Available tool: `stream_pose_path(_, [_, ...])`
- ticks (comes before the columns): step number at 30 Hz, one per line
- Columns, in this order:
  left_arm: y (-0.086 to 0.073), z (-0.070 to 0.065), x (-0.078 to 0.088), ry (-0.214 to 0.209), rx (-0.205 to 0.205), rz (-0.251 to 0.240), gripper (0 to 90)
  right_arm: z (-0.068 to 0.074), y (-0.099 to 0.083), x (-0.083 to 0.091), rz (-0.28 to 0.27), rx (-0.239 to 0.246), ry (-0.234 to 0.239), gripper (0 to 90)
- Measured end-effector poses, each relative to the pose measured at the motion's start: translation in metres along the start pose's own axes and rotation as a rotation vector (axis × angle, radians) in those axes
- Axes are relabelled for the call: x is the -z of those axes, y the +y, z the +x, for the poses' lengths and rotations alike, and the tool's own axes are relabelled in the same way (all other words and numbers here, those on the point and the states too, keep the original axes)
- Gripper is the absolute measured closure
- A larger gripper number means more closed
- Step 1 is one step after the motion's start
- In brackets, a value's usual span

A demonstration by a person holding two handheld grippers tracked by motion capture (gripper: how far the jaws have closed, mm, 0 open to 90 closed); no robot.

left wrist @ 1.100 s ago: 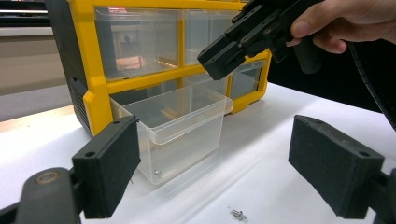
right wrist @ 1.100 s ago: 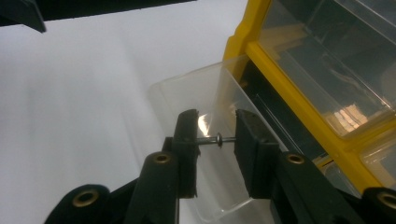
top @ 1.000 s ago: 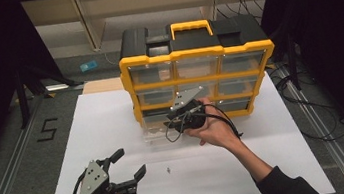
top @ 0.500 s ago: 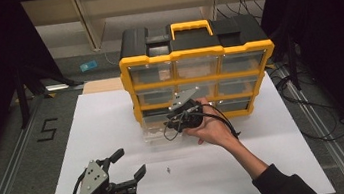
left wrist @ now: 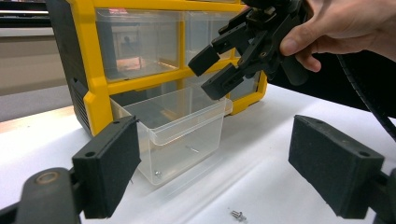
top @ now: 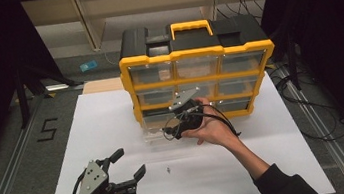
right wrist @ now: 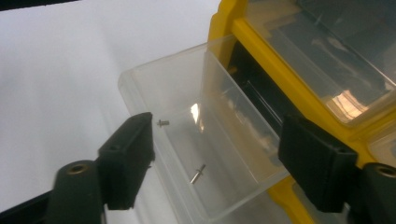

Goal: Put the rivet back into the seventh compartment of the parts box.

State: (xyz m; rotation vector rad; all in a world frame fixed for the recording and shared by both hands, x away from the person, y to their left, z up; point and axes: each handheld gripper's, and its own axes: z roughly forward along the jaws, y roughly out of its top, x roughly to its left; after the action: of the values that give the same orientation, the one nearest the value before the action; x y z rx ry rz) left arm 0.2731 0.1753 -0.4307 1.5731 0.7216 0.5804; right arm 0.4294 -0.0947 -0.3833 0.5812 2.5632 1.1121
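Observation:
A yellow and black organizer [top: 194,53] stands at the back of the white table. Its bottom-left clear drawer [top: 153,133] [left wrist: 187,121] [right wrist: 154,79] is pulled out. Two small screws lie inside it, one [right wrist: 198,174] on the floor and one [right wrist: 163,123] near the front wall. My right gripper [top: 169,131] [left wrist: 212,72] [right wrist: 219,140] hovers just above the drawer; its jaws have just been opening, and it is open with nothing between them. My left gripper [top: 129,163] [left wrist: 219,154] rests open near the table's front left, pointing at the drawer. A loose screw [top: 168,168] [left wrist: 238,215] lies on the table.
The white table top [top: 279,163] has free room to the right and in front of the organizer. Cables [top: 313,108] trail on the floor at the right. A metal rail [top: 13,168] runs along the left edge.
The right gripper has edged slightly to the left over the drawer. The left gripper has stayed in place.

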Motion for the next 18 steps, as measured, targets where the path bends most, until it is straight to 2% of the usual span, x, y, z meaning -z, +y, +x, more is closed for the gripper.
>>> stream_pose_path(6, [0.000, 0.000, 0.000, 0.003, 0.001, -0.001, 16.3, 0.003, 0.001, 0.005, -0.026, -0.004, -0.016, 18.5])
stream_pose_path(18, [0.000, 0.000, 0.000, 0.002, 0.005, -0.001, 16.3, 0.017, 0.003, 0.013, -0.018, 0.029, 0.022, 17.4])
